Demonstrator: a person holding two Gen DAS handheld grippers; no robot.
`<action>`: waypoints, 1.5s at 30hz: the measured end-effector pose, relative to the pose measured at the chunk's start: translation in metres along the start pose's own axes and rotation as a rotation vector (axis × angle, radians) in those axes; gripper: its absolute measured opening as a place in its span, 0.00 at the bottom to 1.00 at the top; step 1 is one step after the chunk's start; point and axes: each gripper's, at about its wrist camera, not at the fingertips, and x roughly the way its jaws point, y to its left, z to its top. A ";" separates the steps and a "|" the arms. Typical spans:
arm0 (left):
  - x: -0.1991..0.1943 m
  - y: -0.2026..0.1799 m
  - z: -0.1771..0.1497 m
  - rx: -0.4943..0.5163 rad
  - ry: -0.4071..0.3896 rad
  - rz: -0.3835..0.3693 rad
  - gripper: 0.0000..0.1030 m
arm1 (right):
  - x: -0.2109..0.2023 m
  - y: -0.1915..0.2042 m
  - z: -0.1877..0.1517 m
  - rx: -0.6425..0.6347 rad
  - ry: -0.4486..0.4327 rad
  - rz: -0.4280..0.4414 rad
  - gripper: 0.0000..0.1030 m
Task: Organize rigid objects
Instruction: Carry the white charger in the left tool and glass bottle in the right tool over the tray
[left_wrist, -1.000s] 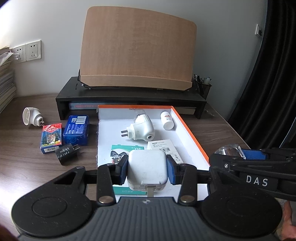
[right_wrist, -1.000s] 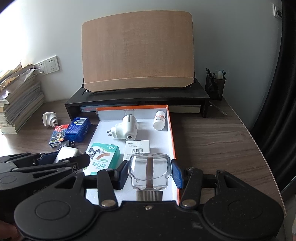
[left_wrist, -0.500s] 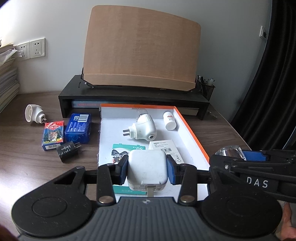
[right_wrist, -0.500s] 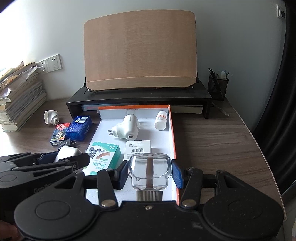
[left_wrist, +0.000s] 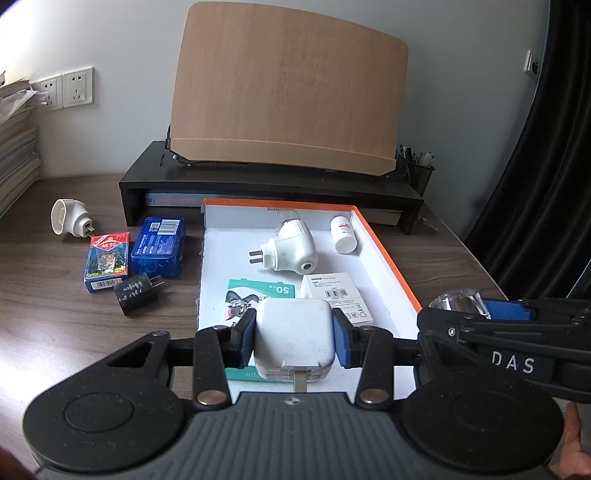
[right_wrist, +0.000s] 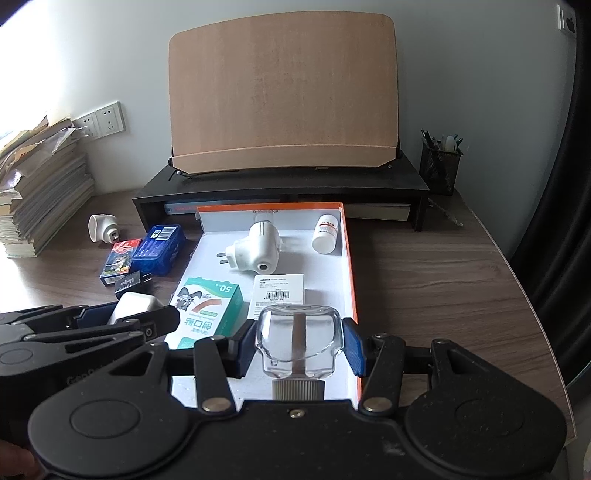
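Note:
My left gripper (left_wrist: 294, 338) is shut on a white square charger (left_wrist: 293, 336), held over the near end of the orange-edged white box (left_wrist: 384, 254). My right gripper (right_wrist: 300, 343) is shut on a clear glass bottle (right_wrist: 300, 341) with a ribbed metal cap, above the box's near right corner (right_wrist: 351, 280). Inside the box lie a white plug-in device (left_wrist: 291, 249), a small white pill bottle (left_wrist: 343, 234), a green bandage box (right_wrist: 208, 314) and a white labelled card box (right_wrist: 279, 291).
Left of the box on the wooden desk lie a blue tin (left_wrist: 159, 245), a red-and-blue card pack (left_wrist: 107, 260), a black plug adapter (left_wrist: 135, 293) and a white plug-in device (left_wrist: 68, 218). A black monitor stand (left_wrist: 273, 184) with a brown board stands behind. Stacked papers (right_wrist: 40, 192) sit far left.
Nothing in the scene has moved; only the left wrist view has shifted slightly. Both grippers keep their holds.

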 end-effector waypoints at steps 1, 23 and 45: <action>0.001 0.000 0.000 -0.001 0.001 -0.001 0.41 | 0.001 0.000 0.000 0.000 0.001 -0.001 0.58; 0.013 0.005 0.001 0.002 0.030 -0.004 0.41 | 0.015 0.005 0.003 0.003 0.025 -0.006 0.58; 0.017 0.009 0.002 -0.002 0.052 0.001 0.41 | 0.023 0.008 0.002 -0.005 0.048 0.000 0.58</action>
